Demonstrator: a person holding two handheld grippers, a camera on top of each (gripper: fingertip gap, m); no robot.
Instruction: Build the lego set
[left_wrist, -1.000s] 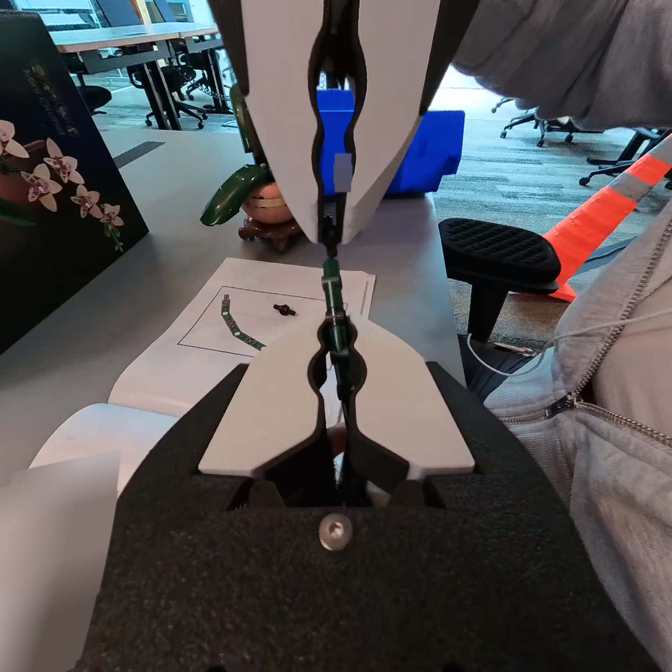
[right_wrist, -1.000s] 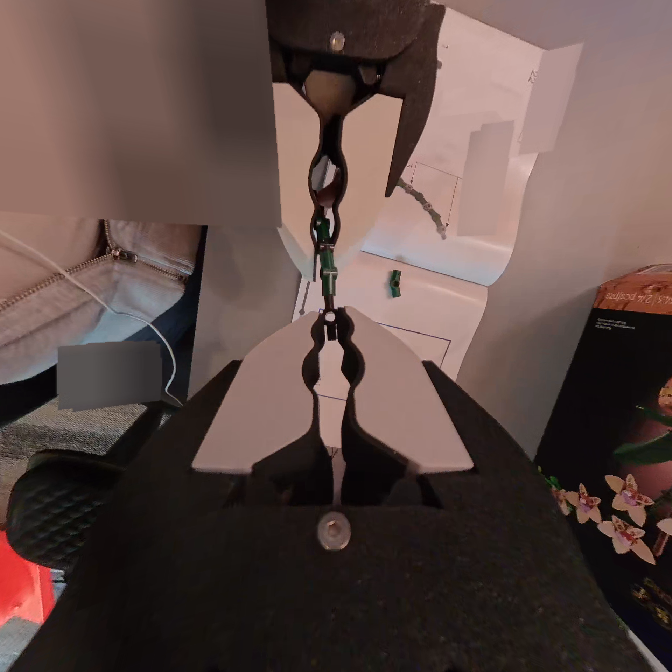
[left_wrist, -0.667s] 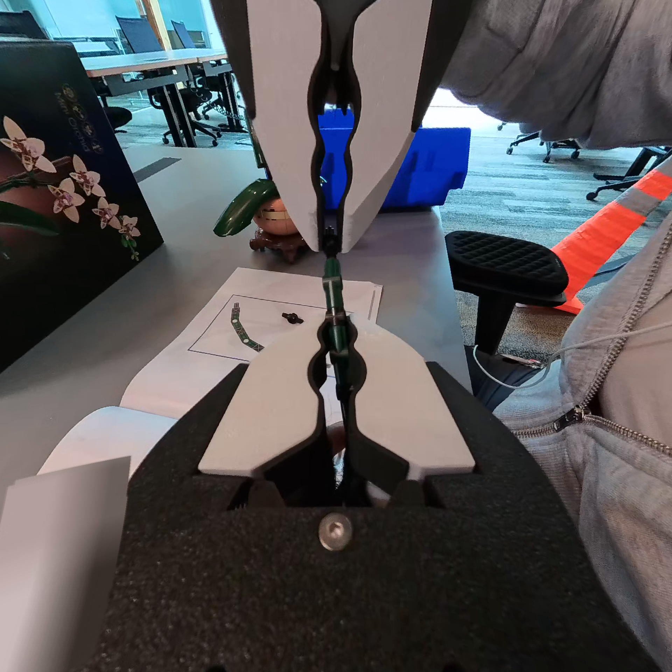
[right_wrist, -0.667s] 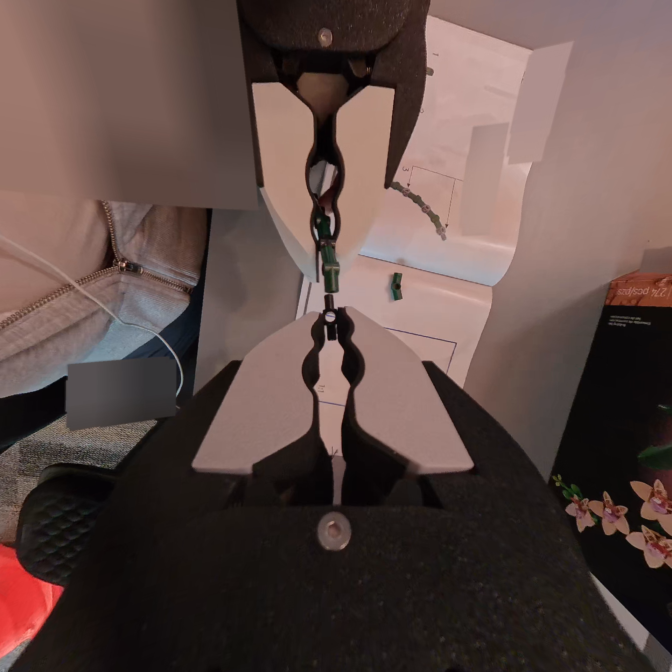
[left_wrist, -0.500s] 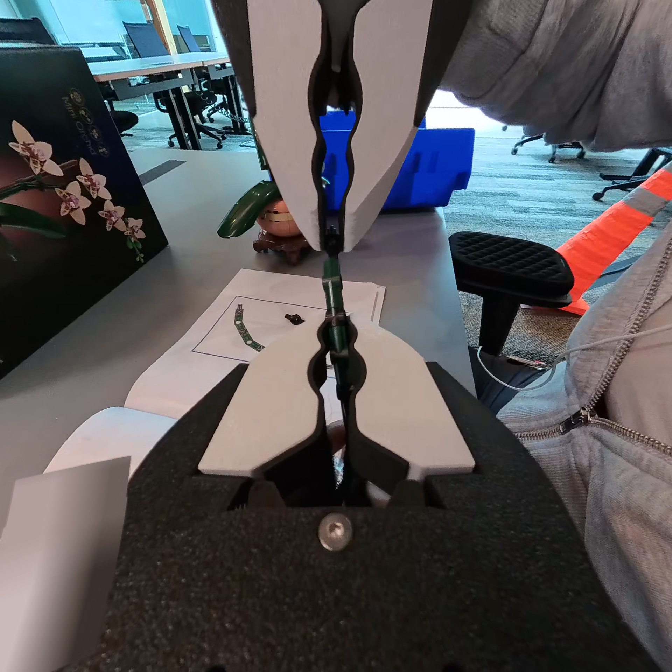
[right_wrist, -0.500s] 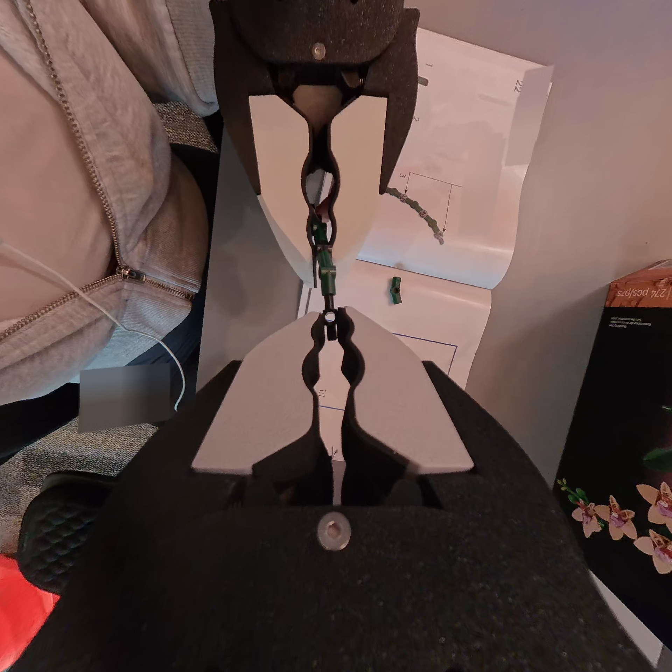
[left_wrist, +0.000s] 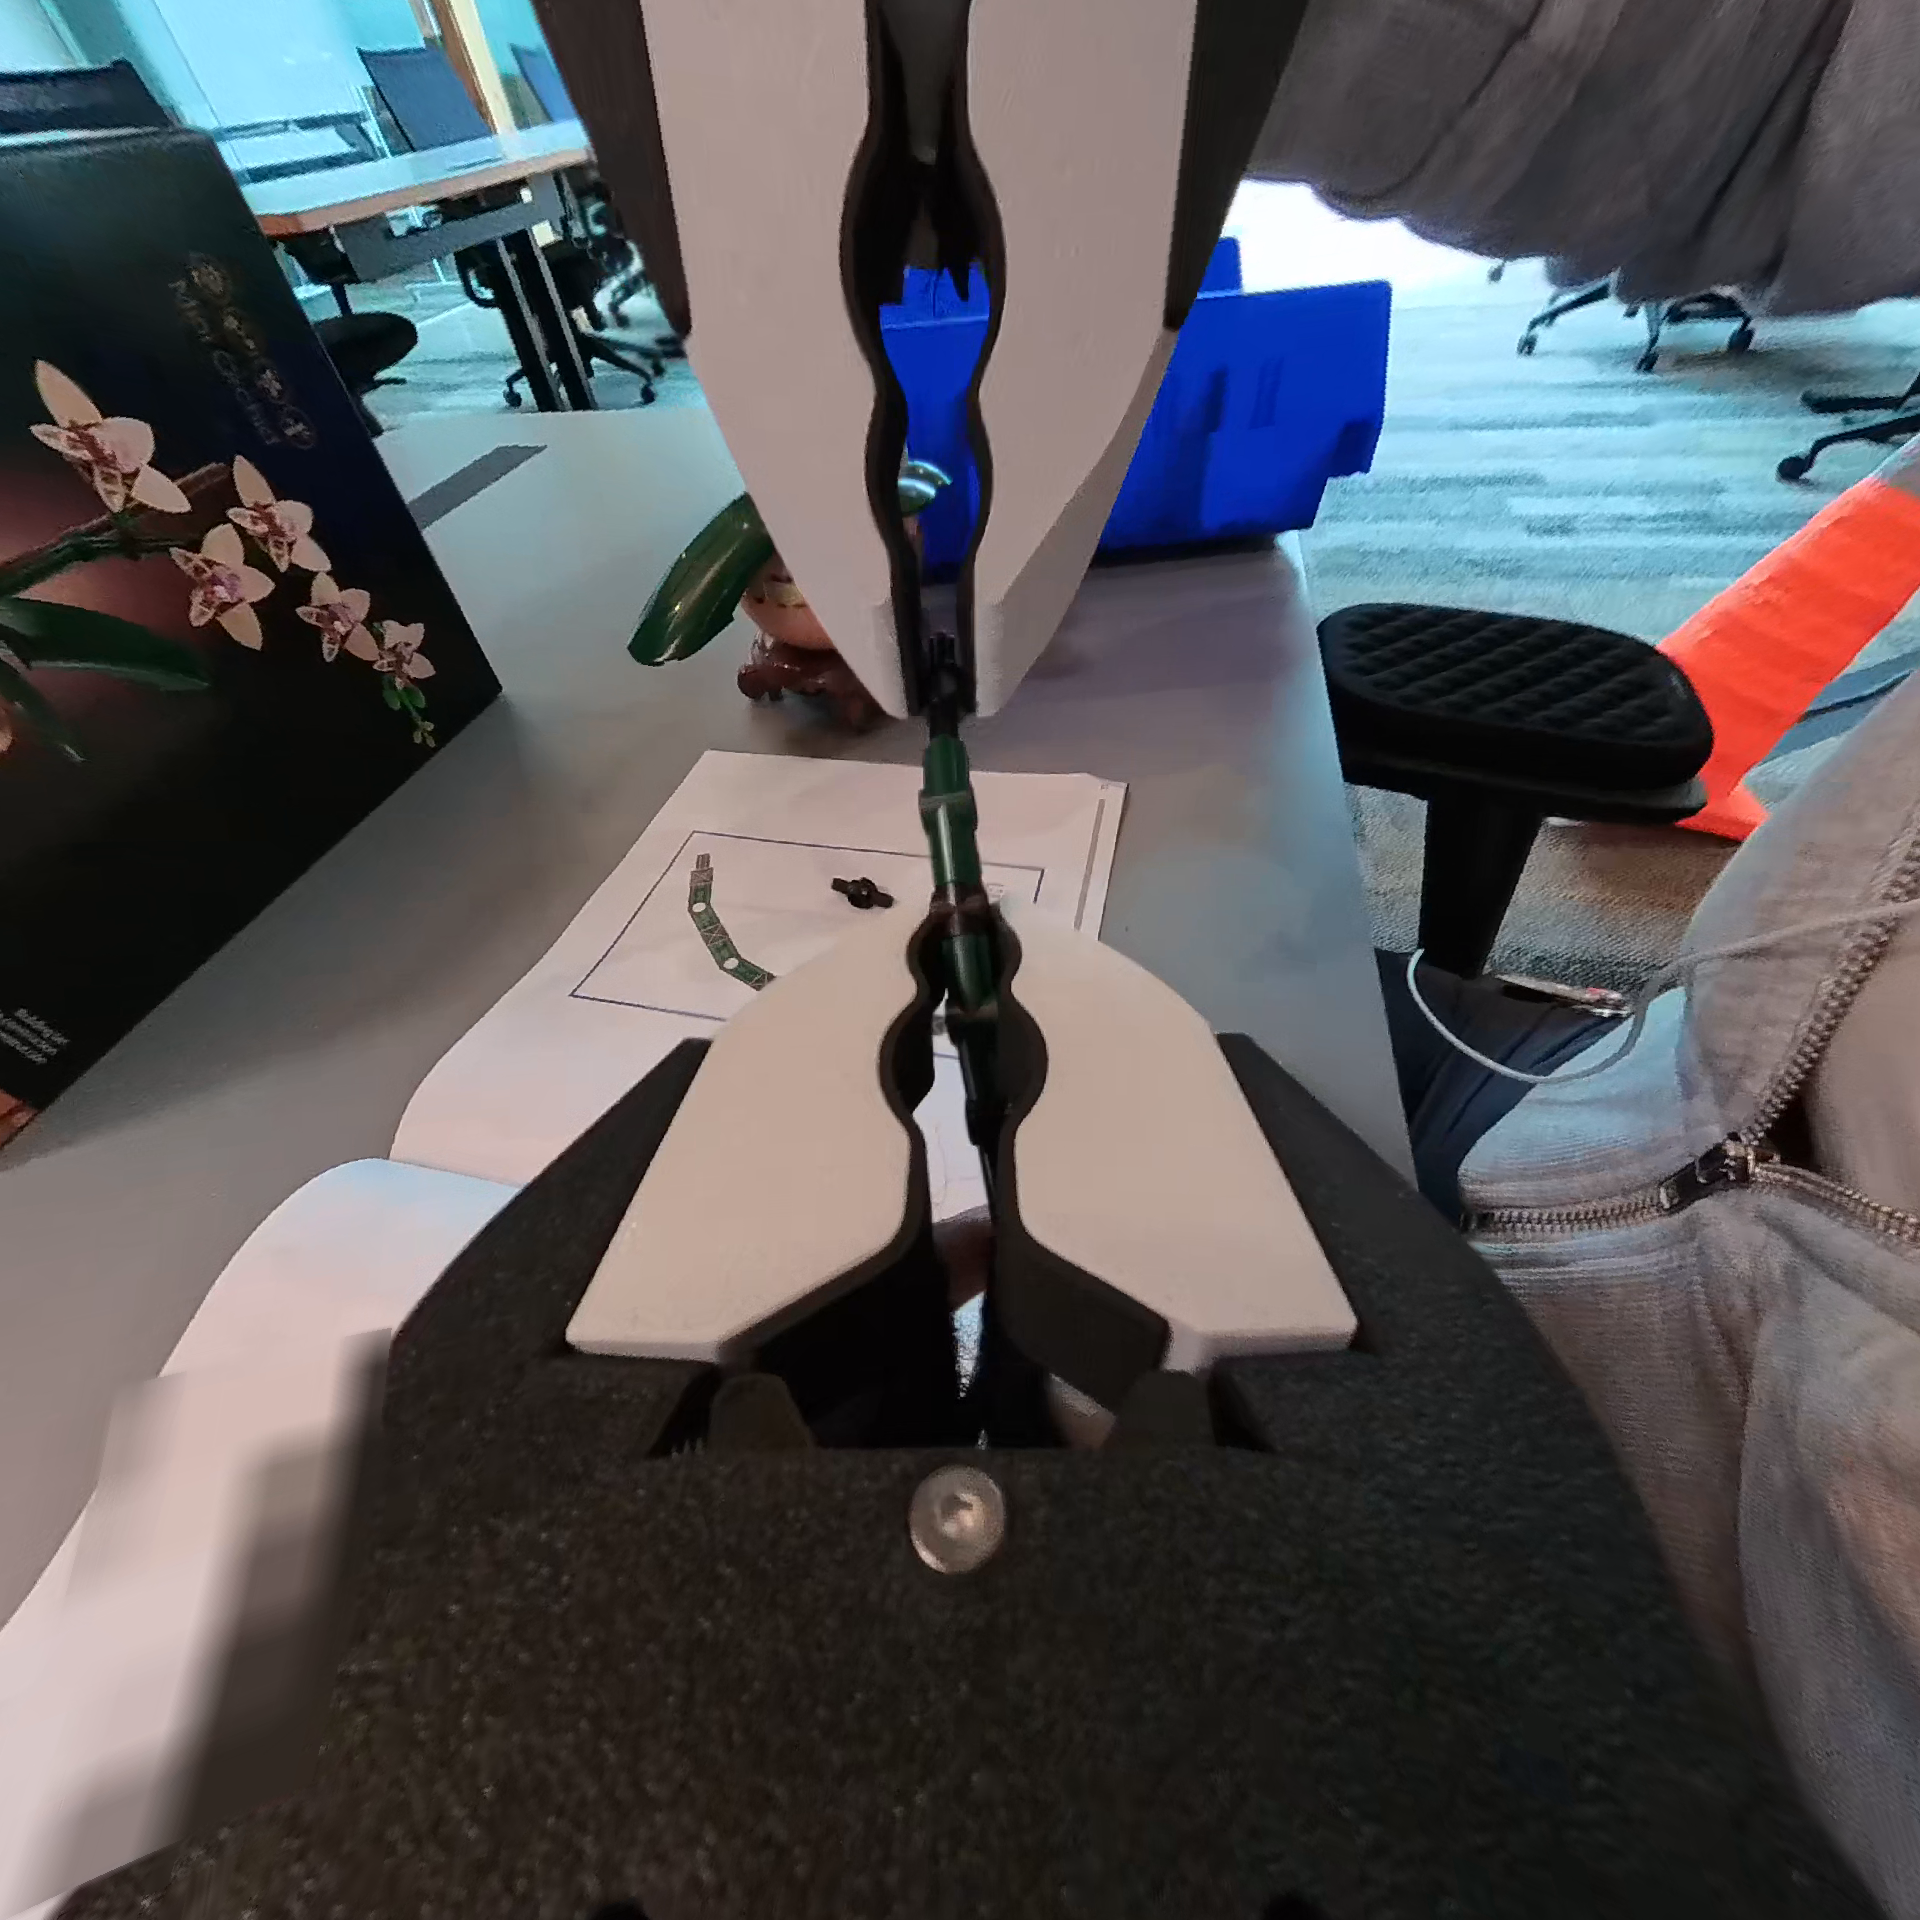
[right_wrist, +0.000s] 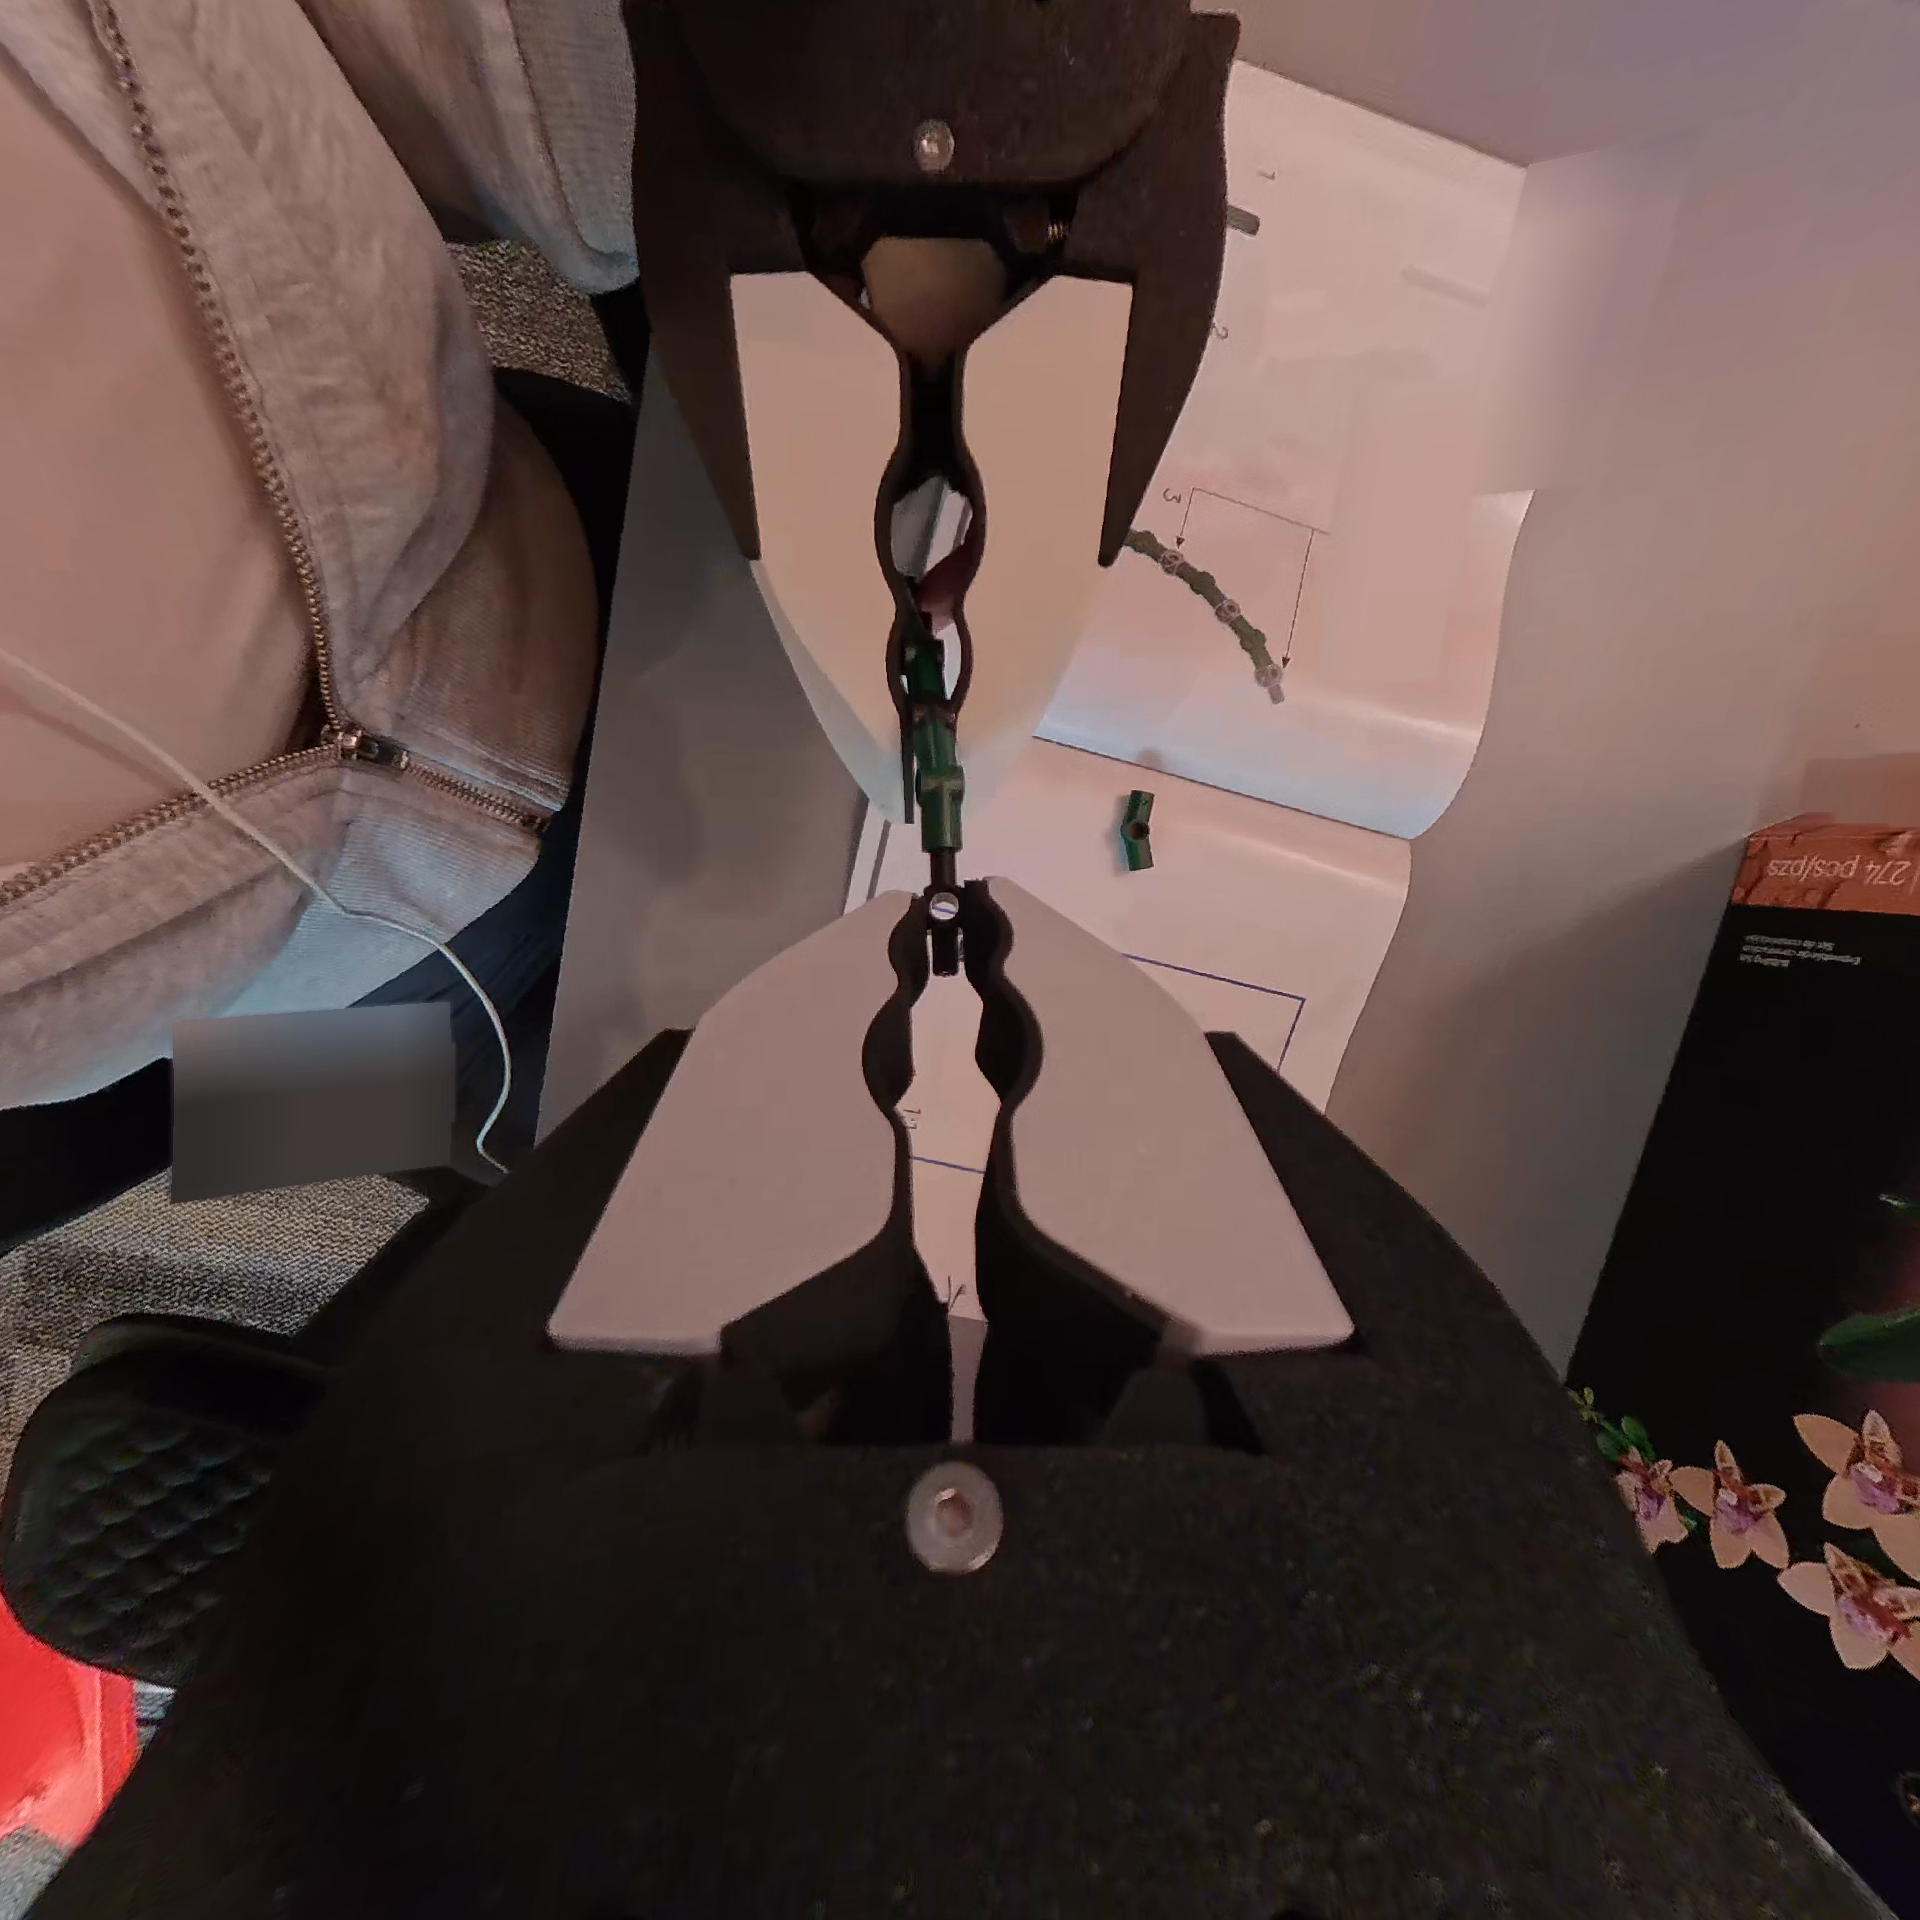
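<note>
Seen in the left wrist view, the green stem (left_wrist: 956, 883) is clamped between the closed jaws of the left gripper (left_wrist: 961, 971), its free end pointed away so that a piece can be pushed onto it. Opposite it, the right gripper (left_wrist: 935, 675) is held nose to nose with it, its tips pinched together on a small black pin (left_wrist: 941, 665) that meets the stem's tip. Both tools are raised above the table (left_wrist: 540, 727), over the near end of an instruction sheet (left_wrist: 790, 810) that lies by the table's right edge. A loose black piece (left_wrist: 860, 889) is left on that sheet. A dark box (left_wrist: 187, 582) stands along the left edge; a blue bin (left_wrist: 1278, 416) sits at the far edge.

In the right wrist view, the two grippers are lined up on one axis, presumably so the push runs straight. The pin's round end (right_wrist: 941, 906) is gripped at the very tips of the right gripper (right_wrist: 943, 925), jaws closed on it. A spare green connector (right_wrist: 1135, 829) lies on the sheet beyond.
</note>
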